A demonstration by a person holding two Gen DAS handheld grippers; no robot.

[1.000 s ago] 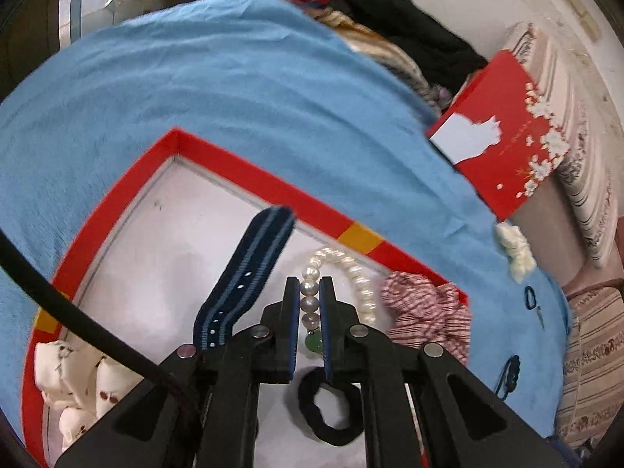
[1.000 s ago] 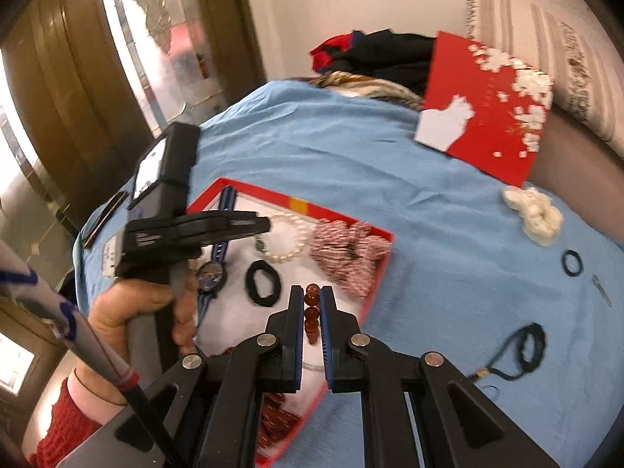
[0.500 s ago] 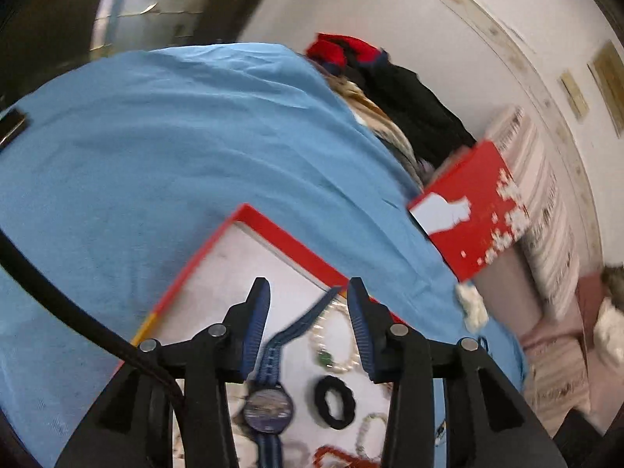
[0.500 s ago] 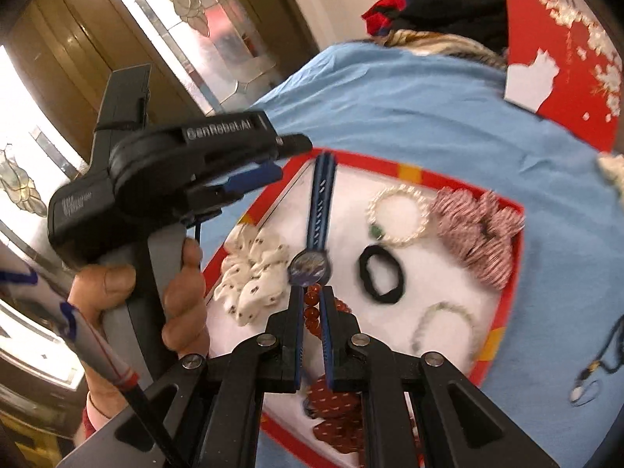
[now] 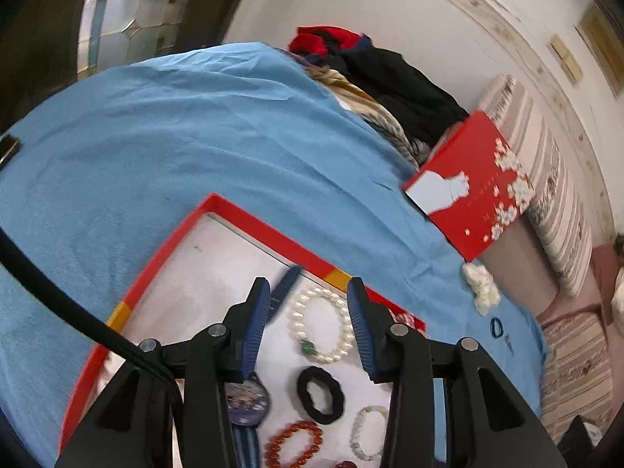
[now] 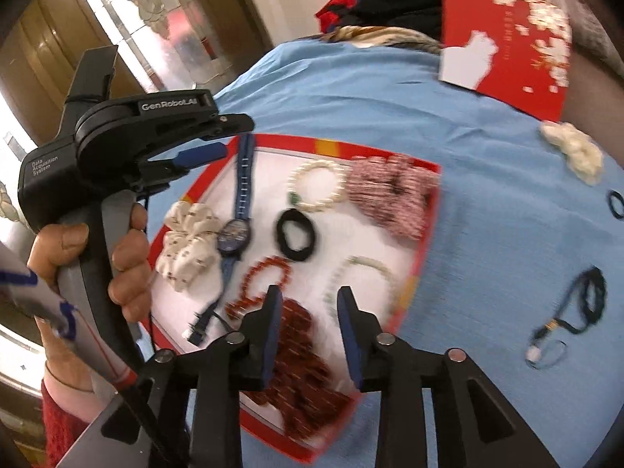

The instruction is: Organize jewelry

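A red-rimmed tray point(image 6: 427, 241) with a white floor lies on the blue cloth. In it are a pearl bracelet point(image 6: 316, 189), a blue watch point(image 6: 234, 234), a black hair tie point(image 6: 296, 234), a red bead bracelet point(image 6: 259, 284), a pale bead bracelet point(image 6: 362, 277) and scrunchies. My right gripper point(image 6: 309, 292) hovers over the tray's near end. Its jaws are opening and grip nothing. The red bead bracelet lies just left of them, and a dark red scrunchie point(image 6: 308, 370) lies under the gap. My left gripper point(image 5: 308, 286) stands open above the pearl bracelet point(image 5: 319, 327), clear of it.
A red lid with white flowers point(image 6: 507, 35) leans at the back right, beside a pile of clothes point(image 5: 394, 78). On the cloth right of the tray lie a white scrunchie point(image 6: 573, 150), a small dark ring point(image 6: 616, 202) and a dark cord with a pendant point(image 6: 569, 319).
The left gripper opened, let go of the pearl bracelet and rose. The right gripper came down over the tray with the red bead bracelet and opened; the bracelet now lies in the tray.
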